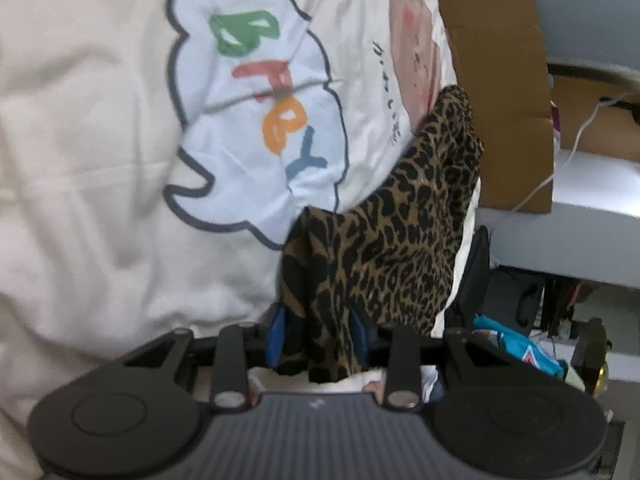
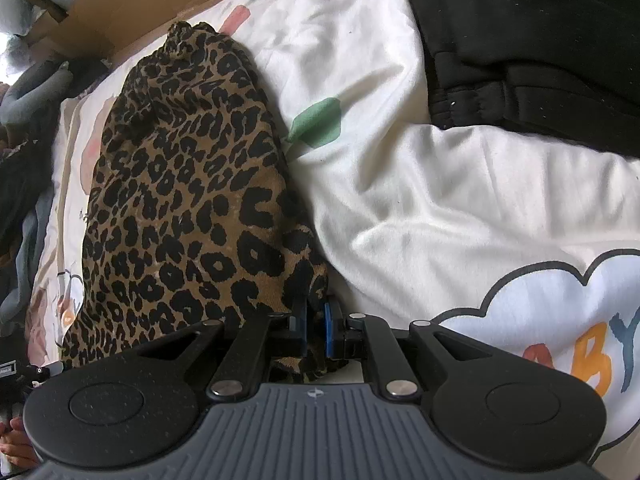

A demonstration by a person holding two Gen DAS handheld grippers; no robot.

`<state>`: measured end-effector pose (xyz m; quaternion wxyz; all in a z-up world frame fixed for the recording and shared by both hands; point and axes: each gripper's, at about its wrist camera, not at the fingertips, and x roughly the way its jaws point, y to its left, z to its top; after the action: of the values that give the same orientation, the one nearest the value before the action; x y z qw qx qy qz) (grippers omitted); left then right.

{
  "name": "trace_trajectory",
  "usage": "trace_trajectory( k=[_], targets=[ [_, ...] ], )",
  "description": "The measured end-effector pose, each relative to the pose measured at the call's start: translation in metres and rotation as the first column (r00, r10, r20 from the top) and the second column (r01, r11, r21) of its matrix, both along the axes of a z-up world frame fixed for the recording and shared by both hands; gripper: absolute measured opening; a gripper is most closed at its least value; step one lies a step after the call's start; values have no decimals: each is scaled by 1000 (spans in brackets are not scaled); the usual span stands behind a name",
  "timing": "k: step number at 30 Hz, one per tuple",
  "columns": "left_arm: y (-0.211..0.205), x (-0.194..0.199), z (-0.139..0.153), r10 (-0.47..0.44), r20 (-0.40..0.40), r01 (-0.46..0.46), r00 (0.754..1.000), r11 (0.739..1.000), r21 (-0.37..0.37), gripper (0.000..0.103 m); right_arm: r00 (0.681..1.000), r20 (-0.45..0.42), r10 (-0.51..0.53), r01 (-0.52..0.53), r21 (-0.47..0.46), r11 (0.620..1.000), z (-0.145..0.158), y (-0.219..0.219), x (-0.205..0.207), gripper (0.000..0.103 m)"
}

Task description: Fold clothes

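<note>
Each fisheye sits close behind its claw, looking forward over the blue-padded fingers — left gripper (image 1: pixel 318 334), right gripper (image 2: pixel 316 330). Both views share the brown leopard-print cloth (image 1: pixel 384 240) (image 2: pixel 188 200) ahead and the cream printed quilt (image 1: pixel 92 140) (image 2: pixel 420 200) beneath.

Leopard-print garment (image 2: pixel 180 200), bunched, draped over cream printed bedding

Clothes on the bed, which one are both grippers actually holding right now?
The leopard-print garment. The left gripper and right gripper are each clamped on it, while the black garment lies untouched at the far side of the cream bedding.
</note>
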<state>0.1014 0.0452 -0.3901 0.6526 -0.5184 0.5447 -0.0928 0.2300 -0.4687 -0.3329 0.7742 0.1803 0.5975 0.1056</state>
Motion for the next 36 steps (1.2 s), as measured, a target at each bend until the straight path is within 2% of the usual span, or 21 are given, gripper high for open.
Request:
trace_trajectory(
  k=[5, 14, 16, 18, 19, 20, 23, 27, 30, 32, 36],
  targets=[
    [1, 2, -12, 28, 0, -28, 1000, 999, -32, 36, 1000, 1, -29, 29, 13, 999, -2, -1, -4, 8],
    [3, 1, -23, 53, 24, -51, 998, 996, -77, 35, 995, 4, -103, 102, 91, 991, -7, -13, -8, 9],
    [3, 1, -24, 57, 23, -55, 998, 995, -79, 31, 990, 3, -138, 137, 103, 985, -7, -14, -12, 9],
    [4, 0, -25, 50, 18, -49, 999, 997, -66, 16, 985, 2, -173, 172, 115, 978, -7, -16, -15, 10],
    [6, -1, -26, 52, 12, -51, 999, 996, -67, 15, 982, 1, -191, 190, 120, 974, -7, -16, -17, 13],
    [7, -2, -28, 61, 5, -60, 998, 995, -79, 14, 977, 6, -212, 210, 119, 970, -6, -16, -23, 20],
    [10, -4, -31, 81, -11, -82, 997, 991, -108, 11, 961, 25, -277, 272, 117, 955, 0, -17, -41, 29],
    [9, -2, -28, 78, -7, -79, 997, 992, -103, 10, 939, 45, -341, 332, 134, 934, 4, -19, -62, 33],
    [7, -1, -26, 68, -3, -68, 998, 994, -87, 10, 912, 54, -407, 393, 172, 903, 7, -22, -74, 35],
    [5, 0, -24, 58, -1, -57, 998, 996, -69, 11, 893, 63, -446, 426, 198, 883, 9, -23, -79, 43],
    [4, 0, -19, 75, 3, -75, 997, 995, -61, 8, 868, 79, -491, 464, 226, 857, 14, -19, -85, 44]
  ],
)
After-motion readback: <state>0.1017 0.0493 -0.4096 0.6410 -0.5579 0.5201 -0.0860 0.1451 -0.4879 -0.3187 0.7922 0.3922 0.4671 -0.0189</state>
